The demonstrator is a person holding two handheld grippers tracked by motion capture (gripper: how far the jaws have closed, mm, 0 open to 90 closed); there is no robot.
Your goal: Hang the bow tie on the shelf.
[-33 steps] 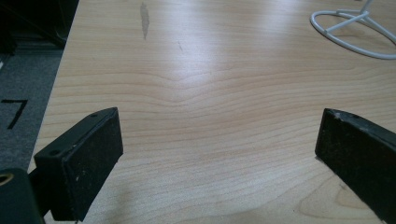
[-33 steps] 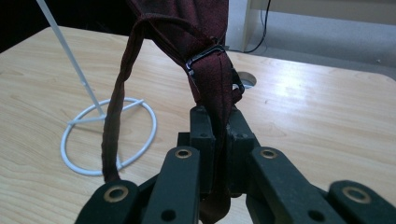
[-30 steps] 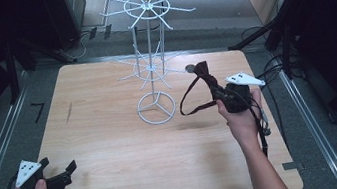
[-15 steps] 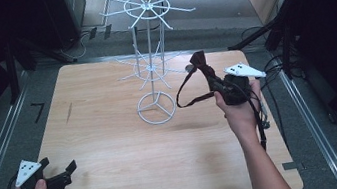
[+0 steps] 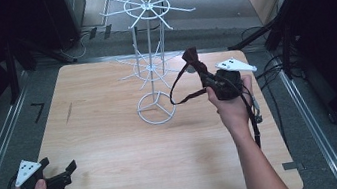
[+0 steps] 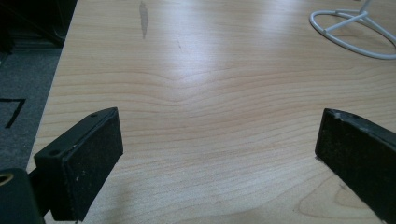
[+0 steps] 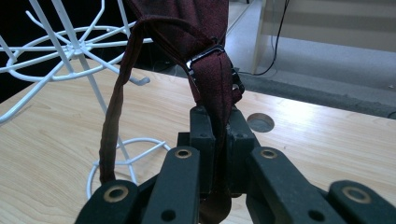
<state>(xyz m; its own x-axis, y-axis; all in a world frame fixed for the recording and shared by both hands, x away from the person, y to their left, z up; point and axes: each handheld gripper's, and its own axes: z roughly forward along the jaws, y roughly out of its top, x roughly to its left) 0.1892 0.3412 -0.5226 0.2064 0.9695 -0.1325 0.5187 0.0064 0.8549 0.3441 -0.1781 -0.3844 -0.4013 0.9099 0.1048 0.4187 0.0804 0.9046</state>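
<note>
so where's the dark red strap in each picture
high view: the strap is right of centre, pinched in the right claw, its loop hanging toward the white wire rack.
left gripper view: no strap here, just the rack's ring base at top right.
right gripper view: the strap rises at centre from between the shut jaws, its loop drooping left.
shared landmark: the rack's ring base.

A light wooden worktop [image 5: 111,133] with rounded corners and visible grain carries a white wire display stand [image 5: 157,107], whose ring-shaped base rests directly on the wood a little behind the middle. A short dark smudge [image 5: 69,113] marks the surface towards the left edge. A round cable hole [image 7: 260,122] is set into the wood.
</note>
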